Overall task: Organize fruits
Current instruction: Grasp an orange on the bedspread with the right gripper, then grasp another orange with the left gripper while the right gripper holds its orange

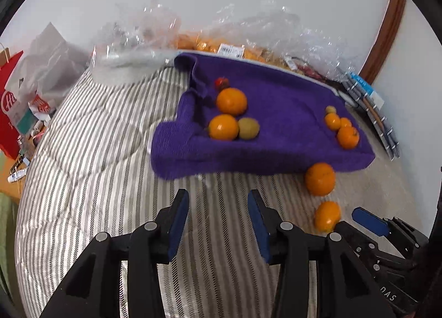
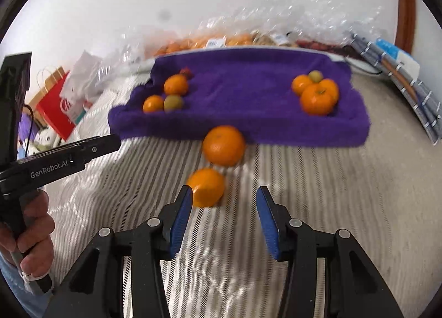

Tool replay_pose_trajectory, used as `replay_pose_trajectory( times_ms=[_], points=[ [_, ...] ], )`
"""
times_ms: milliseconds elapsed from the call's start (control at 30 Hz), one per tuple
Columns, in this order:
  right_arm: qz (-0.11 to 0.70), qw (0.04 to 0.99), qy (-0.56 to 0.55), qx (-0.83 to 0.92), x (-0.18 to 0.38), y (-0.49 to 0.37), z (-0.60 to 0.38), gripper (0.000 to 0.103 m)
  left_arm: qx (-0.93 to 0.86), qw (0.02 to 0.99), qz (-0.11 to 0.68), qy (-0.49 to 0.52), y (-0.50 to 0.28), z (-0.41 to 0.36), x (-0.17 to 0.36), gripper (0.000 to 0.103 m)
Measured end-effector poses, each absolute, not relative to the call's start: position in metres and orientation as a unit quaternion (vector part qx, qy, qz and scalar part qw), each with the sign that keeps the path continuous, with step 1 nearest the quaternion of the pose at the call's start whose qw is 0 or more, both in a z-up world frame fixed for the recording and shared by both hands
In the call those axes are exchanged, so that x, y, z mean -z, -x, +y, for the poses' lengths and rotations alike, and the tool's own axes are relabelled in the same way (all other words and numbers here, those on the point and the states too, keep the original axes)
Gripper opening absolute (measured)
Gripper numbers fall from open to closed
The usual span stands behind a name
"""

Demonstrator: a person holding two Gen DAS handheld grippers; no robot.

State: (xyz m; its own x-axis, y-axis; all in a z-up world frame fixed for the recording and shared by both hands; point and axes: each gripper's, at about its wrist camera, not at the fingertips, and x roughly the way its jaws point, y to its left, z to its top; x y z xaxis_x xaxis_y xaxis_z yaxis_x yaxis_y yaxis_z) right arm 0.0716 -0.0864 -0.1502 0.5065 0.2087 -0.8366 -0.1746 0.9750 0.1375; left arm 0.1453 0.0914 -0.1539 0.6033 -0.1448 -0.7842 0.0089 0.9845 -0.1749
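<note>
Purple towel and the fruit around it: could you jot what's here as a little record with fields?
surface: striped bedding
purple towel: two fruit clusters, left and right
off the towel: larger orange at its front edge, smaller orange nearer
right gripper: open, empty, close to smaller orange
left gripper: open, empty
behind: clear plastic bags

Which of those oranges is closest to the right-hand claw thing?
The smaller orange lying on the striped bedcover, just ahead of the right gripper. The bigger loose orange lies farther off, against the purple towel.
</note>
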Motion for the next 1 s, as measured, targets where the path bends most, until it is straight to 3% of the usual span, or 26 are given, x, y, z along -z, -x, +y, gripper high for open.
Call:
replay_pose_trajectory(
  times_ms=[200,267,333,1000],
  points=[
    [0.49,0.864,-0.016,-0.116,0.165,-0.082,-0.071,0.048,0.041,0.886,0.452,0.09,-0.146,0.1,0.171,0.042],
    [0.496,0.861,-0.013,-0.112,0.17,-0.087,-0.068,0.045,0.037,0.884,0.457,0.092,-0.146,0.104,0.176,0.042],
    [0.488,0.866,-0.002,-0.107,0.17,-0.087,-0.064,0.036,0.039,0.888,0.45,0.091,-0.144,0.106,0.176,0.042],
    [0.452,0.891,-0.022,-0.048,0.143,-0.055,-0.165,0.036,0.045,0.894,0.445,0.03,-0.127,0.036,0.179,0.042]
  ],
)
